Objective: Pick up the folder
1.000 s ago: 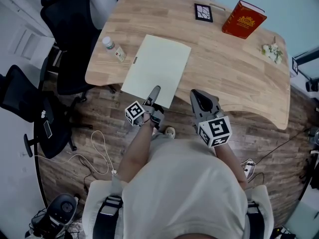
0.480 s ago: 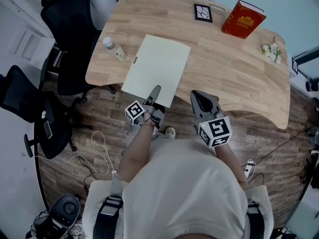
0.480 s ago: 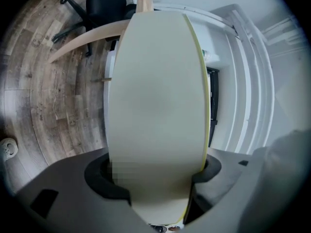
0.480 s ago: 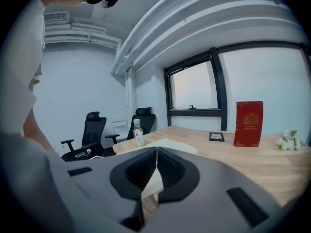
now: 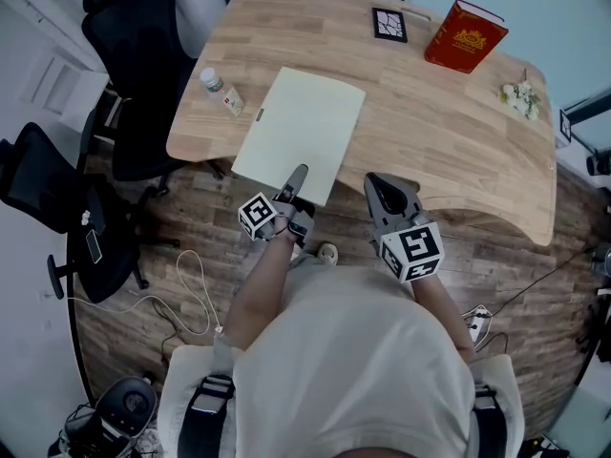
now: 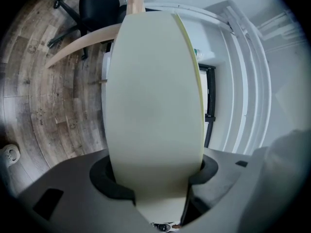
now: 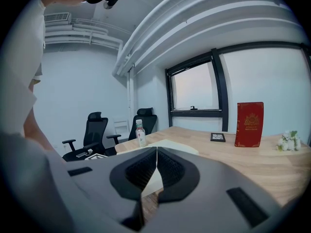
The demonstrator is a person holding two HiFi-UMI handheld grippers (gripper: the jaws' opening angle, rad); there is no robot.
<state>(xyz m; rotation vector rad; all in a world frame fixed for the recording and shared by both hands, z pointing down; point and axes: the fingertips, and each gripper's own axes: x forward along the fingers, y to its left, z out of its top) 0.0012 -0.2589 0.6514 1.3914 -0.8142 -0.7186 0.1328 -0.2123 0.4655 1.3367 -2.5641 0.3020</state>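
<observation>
The folder (image 5: 304,132) is lying flat on the bench (image 5: 449,132), its near end overhanging the bench's front edge at about 6 o'clock in the head view. The left gripper (image 5: 297,175) is reaching in level at that overhanging end. Its jaws are closing with the folder (image 6: 155,106) between them, one jaw above and one below. They are standing too far apart for so thin a thing, so they are likely not pinching it yet. The right gripper (image 5: 382,187) is waiting off the bench edge at the folder's 4 o'clock, jaws pressed together on nothing.

The main risk is the bite itself: the jaws are taking only the near end, close to one corner. A broad, thin folder held that way is likely to sag or swing once it is lifted, and it could slide out. If the jaws are catching only the top cover, the folder may fall open. A swinging far end could also knock the bottle (image 5: 220,92), which is standing at its 10 o'clock.
</observation>
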